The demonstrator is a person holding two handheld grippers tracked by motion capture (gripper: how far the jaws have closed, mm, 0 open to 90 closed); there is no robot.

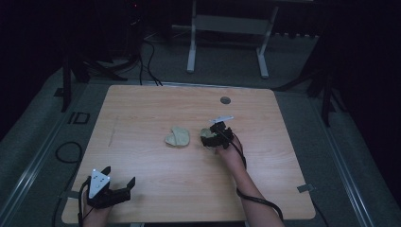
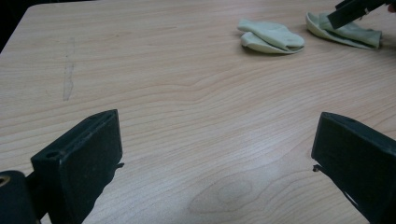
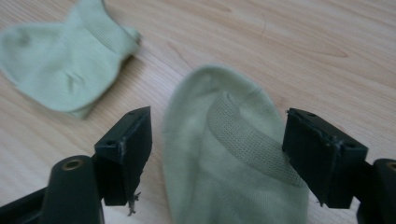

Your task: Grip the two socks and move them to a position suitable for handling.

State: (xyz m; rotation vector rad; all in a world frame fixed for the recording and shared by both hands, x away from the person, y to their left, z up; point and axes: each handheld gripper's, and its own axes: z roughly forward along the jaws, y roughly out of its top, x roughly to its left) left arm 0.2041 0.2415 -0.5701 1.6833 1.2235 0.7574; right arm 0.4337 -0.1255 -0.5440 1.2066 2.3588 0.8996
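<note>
Dark room, pale wooden desk (image 1: 142, 123) | green sock (image 3: 233, 163) lies flat, long axis along right gripper (image 3: 217, 154), toe away | fingers apart astride it, unpressed | left gripper (image 2: 215, 154) fingers wide open.

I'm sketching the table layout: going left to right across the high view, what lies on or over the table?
Left gripper at the near left corner → folded pale green sock → right gripper over a second pale green sock, jaws either side of it.
</note>
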